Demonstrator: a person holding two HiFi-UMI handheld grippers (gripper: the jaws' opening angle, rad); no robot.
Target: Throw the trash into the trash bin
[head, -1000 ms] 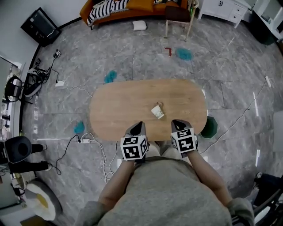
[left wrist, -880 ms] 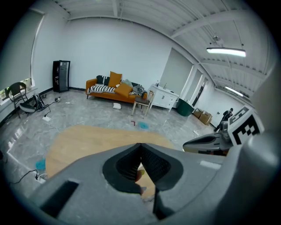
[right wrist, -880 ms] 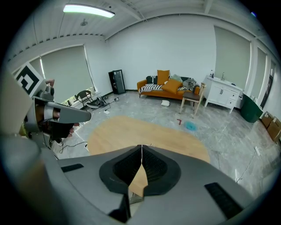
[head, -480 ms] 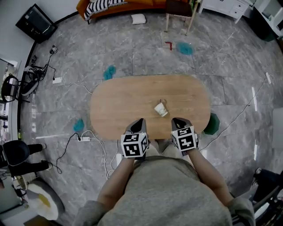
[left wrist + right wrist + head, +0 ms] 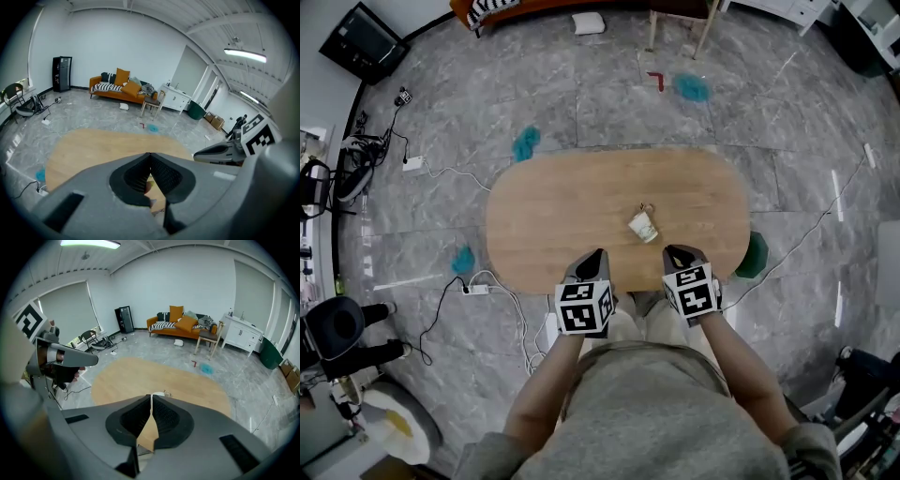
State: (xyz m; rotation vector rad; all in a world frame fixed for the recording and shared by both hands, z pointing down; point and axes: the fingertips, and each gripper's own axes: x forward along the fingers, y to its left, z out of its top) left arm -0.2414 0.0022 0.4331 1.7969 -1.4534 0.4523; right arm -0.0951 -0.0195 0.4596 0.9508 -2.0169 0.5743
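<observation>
an oval table [image 5: 572, 211] with a smooth, light wood-grain top and rounded ends is seen in the middle of the head view. it is set on a floor [image 5: 487, 112] of glossy grey marble-look tiles. the trash [image 5: 643, 225], a small white paper cup, crumpled and lying tipped over, is found on the table top just right of centre, toward the lower edge. a thin curl is attached at its upper end, too small to be made out. in the right gripper view the same cup is glimpsed as a white rim just above the jaw tips. the trash bin [image 5: 754, 255], dark green and rounded, is seen on the floor at the table's right end. it is partly tucked under the rim and well apart from the cup.

the left gripper [image 5: 595, 255] and the right gripper [image 5: 673, 253] are made of matte grey plastic, each topped with a cube of black-and-white square markers. they are held side by side over the lower edge of the table. the cup is placed just above them in the frame, nearer the right one, and is touched by neither. in the left gripper view the ribbed black pads are brought together at their tips, and nothing is gripped. in the right gripper view the jaws are likewise closed, with only a thin slit left between the pads and nothing held there.

teal patches [image 5: 525, 142] are scattered on the tiles above and left of the table, and white cables [image 5: 441, 171] are trailed along the left side.
</observation>
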